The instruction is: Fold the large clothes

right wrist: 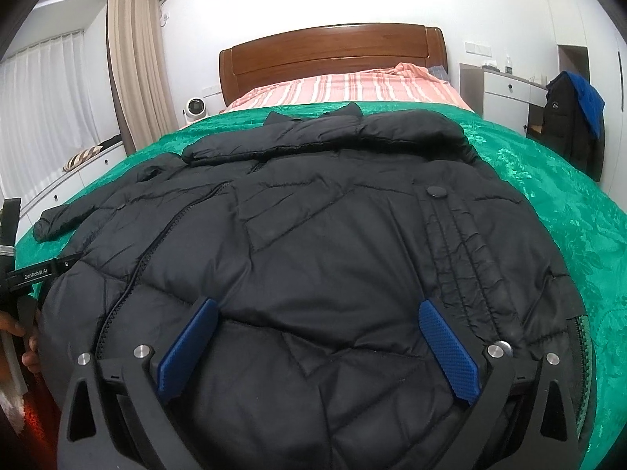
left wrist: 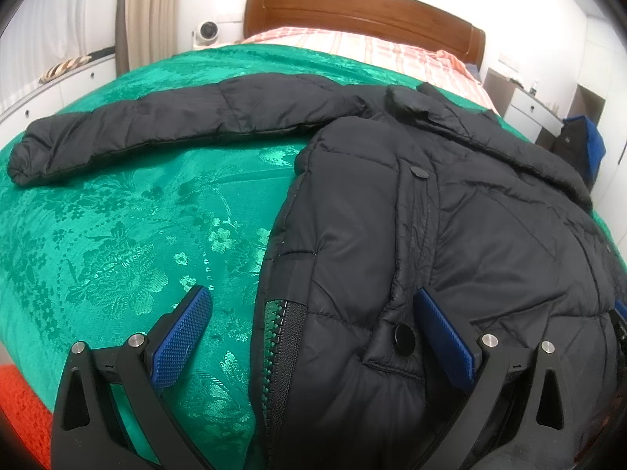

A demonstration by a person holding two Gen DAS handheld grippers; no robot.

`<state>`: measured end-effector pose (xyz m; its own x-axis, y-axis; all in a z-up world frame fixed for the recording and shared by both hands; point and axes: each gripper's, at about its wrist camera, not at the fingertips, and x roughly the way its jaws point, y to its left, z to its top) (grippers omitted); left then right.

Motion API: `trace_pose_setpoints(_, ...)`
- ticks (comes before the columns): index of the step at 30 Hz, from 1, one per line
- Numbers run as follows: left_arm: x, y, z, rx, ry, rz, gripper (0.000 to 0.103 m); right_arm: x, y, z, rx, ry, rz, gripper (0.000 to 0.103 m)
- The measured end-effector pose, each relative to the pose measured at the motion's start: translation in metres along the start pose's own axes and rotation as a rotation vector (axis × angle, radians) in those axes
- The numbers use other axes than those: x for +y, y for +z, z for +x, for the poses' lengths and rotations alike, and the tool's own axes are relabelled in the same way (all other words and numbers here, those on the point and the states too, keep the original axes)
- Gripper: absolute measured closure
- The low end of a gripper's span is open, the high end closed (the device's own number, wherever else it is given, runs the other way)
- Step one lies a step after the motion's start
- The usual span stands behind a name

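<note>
A black puffer jacket lies front up on the green bedspread, its hem toward me. One sleeve stretches out to the left across the bed. My left gripper is open, its blue pads straddling the jacket's left hem edge, where a zipper shows. In the right wrist view the jacket fills the middle, and my right gripper stands wide open just above its lower front, with nothing pinched. The left gripper's body and a hand show at that view's left edge.
A wooden headboard and pink striped sheet lie beyond the bedspread. A white fan and curtain stand at the left. White drawers and hanging dark and blue clothes are at the right. Red rug below.
</note>
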<state>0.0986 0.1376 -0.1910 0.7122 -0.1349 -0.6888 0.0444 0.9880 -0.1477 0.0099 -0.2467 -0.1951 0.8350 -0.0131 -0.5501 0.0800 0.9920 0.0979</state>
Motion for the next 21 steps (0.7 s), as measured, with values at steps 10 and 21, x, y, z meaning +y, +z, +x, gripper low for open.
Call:
trace_pose_setpoints(10,0.0001,0.0000,0.0000,0.000,0.000,0.000,0.000,0.0008,-0.0006,0.0005,0.000,-0.002,-0.002,0.001)
trace_pose_setpoints(21,0.0001,0.0000,0.0000,0.000,0.000,0.000,0.000,0.0005,-0.0012,0.0008,0.000,-0.003,-0.003,0.001)
